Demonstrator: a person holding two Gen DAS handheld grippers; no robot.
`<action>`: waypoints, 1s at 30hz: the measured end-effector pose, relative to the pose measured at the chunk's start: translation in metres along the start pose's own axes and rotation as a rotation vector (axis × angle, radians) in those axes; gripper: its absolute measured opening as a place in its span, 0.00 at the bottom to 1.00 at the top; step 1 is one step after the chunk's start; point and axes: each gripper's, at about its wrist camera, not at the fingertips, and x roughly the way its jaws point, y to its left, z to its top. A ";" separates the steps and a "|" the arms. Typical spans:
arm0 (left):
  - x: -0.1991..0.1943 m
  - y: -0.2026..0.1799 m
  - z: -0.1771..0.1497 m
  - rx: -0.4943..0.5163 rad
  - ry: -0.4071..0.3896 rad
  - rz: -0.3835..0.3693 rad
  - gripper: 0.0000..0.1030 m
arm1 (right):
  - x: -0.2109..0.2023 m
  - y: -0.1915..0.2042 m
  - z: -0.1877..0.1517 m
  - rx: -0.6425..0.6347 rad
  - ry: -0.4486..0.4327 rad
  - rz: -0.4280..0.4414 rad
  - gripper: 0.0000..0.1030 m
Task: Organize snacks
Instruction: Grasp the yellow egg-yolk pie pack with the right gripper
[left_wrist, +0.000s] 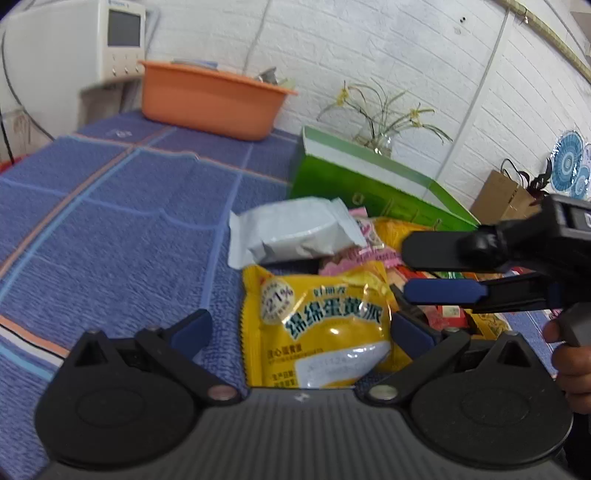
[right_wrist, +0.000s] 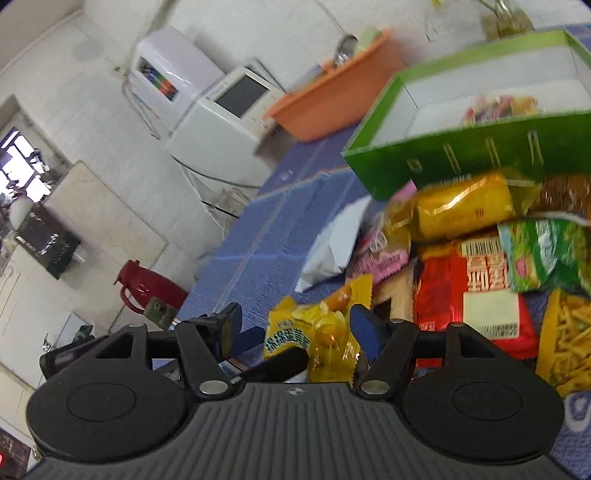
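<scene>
Snacks heaped on blue-clothed bench (left_wrist: 122, 229), just in front of green box (left_wrist: 354, 184), with yellow pie packet (left_wrist: 317, 325) lying nearest, directly between fingers of left gripper (left_wrist: 301, 326). Fingers spread wide on both tools, holding nothing; pads apart from wrapper on either side. Right gripper (left_wrist: 443, 269) reaching in from the right over the pile, equally wide and empty.

Probably the step in hand: picking one packet for transfer into the box. Best done by centring on the packet's body rather than its crimped edge, lowering until both pads flank the wrapper, then closing gently, since a puffed foil pouch likely slips or crushes under a hard squeeze. Worth keeping the two tools clear of each other, close as they are over the same pile. Neighbouring white pouch (left_wrist: 295, 232) and pink wrapper (left_wrist: 369, 243) overlap the heap, so a straight lift should avoid dragging them.

Left wrist view: packet's printed face, plant in glass vase (left_wrist: 380, 122) behind the box, orange basin (left_wrist: 210, 99) at far end, and a hand (left_wrist: 572, 365) on the other tool's handle. Not shown there but clear in right wrist view: box interior, white-lined, already containing a few snacks; also red packet (right_wrist: 476, 291), green packet (right_wrist: 546, 251), crisps bag (right_wrist: 569, 339), and maroon flask (right_wrist: 147, 288) beyond the bench.
</scene>
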 end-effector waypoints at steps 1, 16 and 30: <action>0.001 -0.003 -0.002 0.014 -0.009 0.004 1.00 | 0.003 -0.002 0.000 0.016 0.008 -0.021 1.00; 0.000 -0.006 -0.004 0.018 -0.019 -0.068 0.70 | 0.033 0.047 -0.029 -0.402 -0.006 -0.173 0.71; -0.020 -0.043 0.025 0.144 -0.075 -0.101 0.66 | -0.013 0.035 -0.013 -0.315 -0.153 -0.076 0.67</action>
